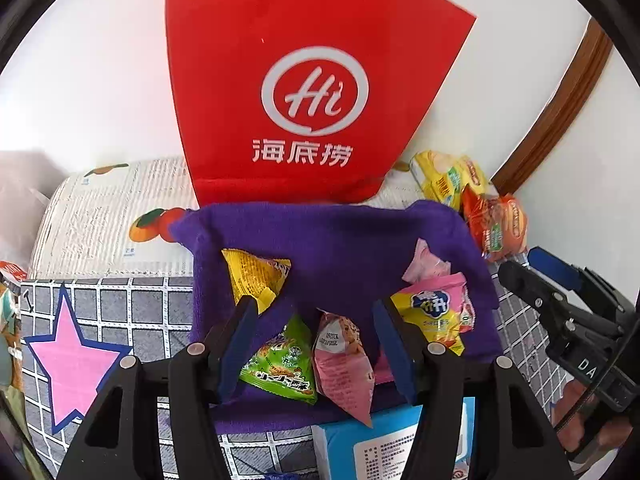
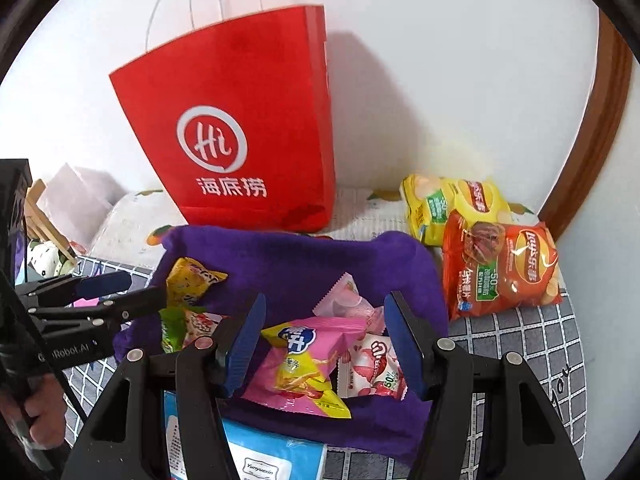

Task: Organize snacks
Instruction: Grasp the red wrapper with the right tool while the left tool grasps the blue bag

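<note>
A purple cloth [image 1: 344, 240] [image 2: 304, 260] lies on the table with small snack packs on it. In the left wrist view my left gripper [image 1: 316, 340] is open above a green pack [image 1: 280, 364] and a pale pink pack [image 1: 340, 364]; a yellow pack [image 1: 256, 276] lies behind. In the right wrist view my right gripper [image 2: 324, 344] is open over a pink-and-yellow pack [image 2: 304, 364] and a strawberry pack [image 2: 372, 372]. A red paper bag [image 1: 304, 80] [image 2: 240, 140] stands behind the cloth. Both grippers are empty.
A yellow chip bag [image 2: 452, 204] and an orange chip bag [image 2: 500, 268] lie right of the cloth by the wall. A light blue box [image 1: 384, 440] [image 2: 272, 456] sits at the cloth's near edge. A checked tablecloth [image 1: 120, 304] with a pink star [image 1: 72, 356] covers the table.
</note>
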Demonstrator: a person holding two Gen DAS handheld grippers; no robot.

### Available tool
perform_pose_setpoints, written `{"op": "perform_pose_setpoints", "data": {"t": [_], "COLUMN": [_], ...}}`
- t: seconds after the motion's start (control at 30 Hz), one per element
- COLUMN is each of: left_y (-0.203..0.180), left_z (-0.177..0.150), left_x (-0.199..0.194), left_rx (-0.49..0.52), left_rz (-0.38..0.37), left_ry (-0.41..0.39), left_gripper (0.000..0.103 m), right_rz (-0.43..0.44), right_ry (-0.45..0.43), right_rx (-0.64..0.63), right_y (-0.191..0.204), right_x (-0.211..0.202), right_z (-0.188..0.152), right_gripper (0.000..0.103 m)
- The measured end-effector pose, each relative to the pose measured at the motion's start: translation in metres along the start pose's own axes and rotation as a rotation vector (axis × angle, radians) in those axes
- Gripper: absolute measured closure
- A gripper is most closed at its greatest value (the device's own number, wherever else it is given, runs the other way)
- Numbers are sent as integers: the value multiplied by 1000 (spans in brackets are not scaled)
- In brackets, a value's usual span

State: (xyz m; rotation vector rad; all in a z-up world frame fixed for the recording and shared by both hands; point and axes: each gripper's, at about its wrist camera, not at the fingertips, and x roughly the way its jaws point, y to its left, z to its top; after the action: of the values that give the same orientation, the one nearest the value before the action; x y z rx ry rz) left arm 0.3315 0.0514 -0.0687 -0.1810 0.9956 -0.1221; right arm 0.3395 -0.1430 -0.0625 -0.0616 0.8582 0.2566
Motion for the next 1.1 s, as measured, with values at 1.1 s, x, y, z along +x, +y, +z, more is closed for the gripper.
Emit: {"op": "perform_pose_setpoints", "data": {"t": [1.1], "left_y": [2], "left_z": [-81], "left_x": [-107], "left_rx": [60], "left_rz": [-23], "left_ry": [-110], "left_gripper": [36], "right_rz": [99], "right_ry": [123], "right_rx": [-223], "right_y": [72], "right_x": [-43], "right_z": [-225], "right_gripper": [26]}}
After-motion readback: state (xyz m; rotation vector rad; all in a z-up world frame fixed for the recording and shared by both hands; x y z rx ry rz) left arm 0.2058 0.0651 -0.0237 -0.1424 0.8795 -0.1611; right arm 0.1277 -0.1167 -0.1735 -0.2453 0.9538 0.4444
